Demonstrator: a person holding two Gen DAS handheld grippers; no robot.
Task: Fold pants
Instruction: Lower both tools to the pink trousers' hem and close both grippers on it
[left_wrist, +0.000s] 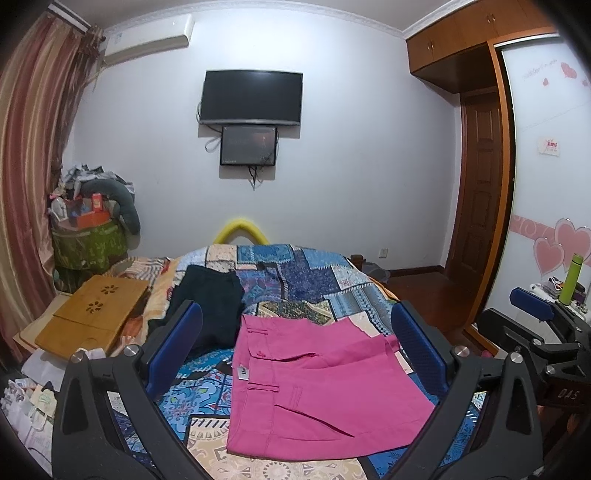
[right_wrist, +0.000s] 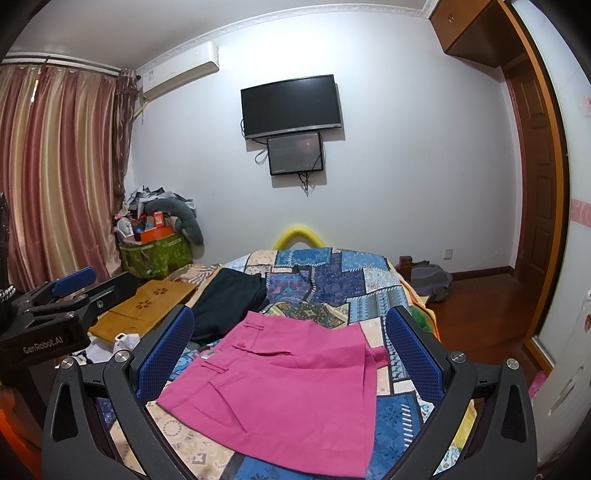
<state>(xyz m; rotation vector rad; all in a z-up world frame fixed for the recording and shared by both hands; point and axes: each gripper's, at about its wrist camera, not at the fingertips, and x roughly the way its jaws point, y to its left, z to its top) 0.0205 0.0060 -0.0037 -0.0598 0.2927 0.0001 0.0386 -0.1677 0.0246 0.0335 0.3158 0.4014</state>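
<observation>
Pink pants lie folded into a flat rectangle on the patchwork bedspread, waistband to the left. They also show in the right wrist view. My left gripper is open and empty, held above the pants with its blue pads either side. My right gripper is open and empty, also above the pants. A dark folded garment lies behind the pink pants on the left, and it shows in the right wrist view too.
A wooden lap tray lies on the bed's left side. A green bag piled with clutter stands by the curtain. A TV hangs on the far wall. Wooden floor and a door are to the right.
</observation>
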